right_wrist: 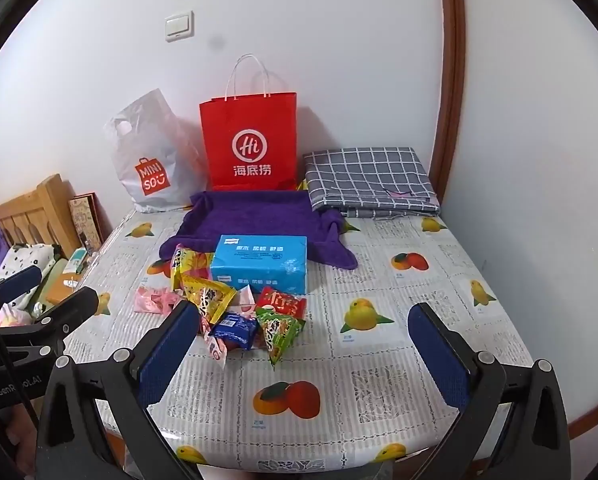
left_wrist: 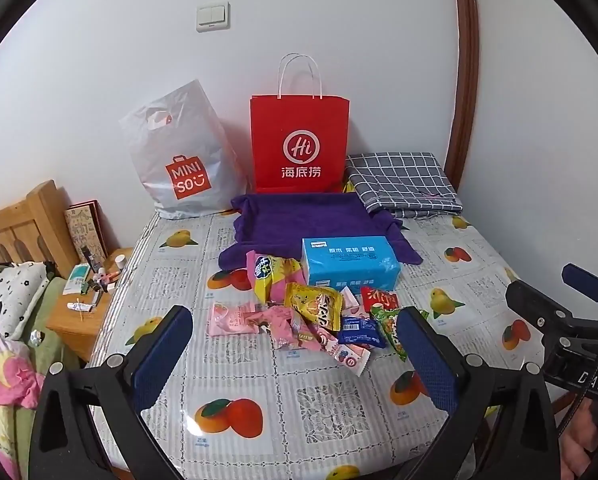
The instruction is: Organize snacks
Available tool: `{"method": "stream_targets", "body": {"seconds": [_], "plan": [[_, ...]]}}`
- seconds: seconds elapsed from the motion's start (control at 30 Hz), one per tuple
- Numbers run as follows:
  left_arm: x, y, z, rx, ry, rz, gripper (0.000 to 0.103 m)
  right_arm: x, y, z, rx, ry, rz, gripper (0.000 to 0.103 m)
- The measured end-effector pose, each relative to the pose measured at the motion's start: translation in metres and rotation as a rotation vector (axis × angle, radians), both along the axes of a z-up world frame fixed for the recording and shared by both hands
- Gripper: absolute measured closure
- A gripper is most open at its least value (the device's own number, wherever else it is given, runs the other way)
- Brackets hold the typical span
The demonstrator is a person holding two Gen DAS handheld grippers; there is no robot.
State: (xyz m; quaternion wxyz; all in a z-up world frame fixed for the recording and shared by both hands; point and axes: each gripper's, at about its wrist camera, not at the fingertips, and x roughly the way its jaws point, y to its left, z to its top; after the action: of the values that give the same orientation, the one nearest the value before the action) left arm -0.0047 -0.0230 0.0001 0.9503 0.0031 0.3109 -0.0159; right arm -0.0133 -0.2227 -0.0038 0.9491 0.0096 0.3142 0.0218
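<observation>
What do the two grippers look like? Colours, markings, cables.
Both match: left gripper and right gripper have black angular plastic frames with silver screws and blue textured pads on their fingers. White lettering marks each body, and a thin black cable runs along the right one.

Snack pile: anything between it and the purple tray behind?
Partly. The blue tissue box sits at the purple tray's front edge, directly behind the snack pile. Left of the box, the tray's front is open. Both grippers, left and right, are open, holding nothing.
</observation>
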Motion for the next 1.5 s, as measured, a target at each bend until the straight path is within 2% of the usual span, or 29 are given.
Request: {"method": "stream_targets", "body": {"seconds": [1.5], "plan": [[-0.008, 0.002, 0.004, -0.017, -0.025, 0.009, 0.001, -0.016, 0.005, 0.013, -0.028, -0.052, -0.007, 0.0]]}}
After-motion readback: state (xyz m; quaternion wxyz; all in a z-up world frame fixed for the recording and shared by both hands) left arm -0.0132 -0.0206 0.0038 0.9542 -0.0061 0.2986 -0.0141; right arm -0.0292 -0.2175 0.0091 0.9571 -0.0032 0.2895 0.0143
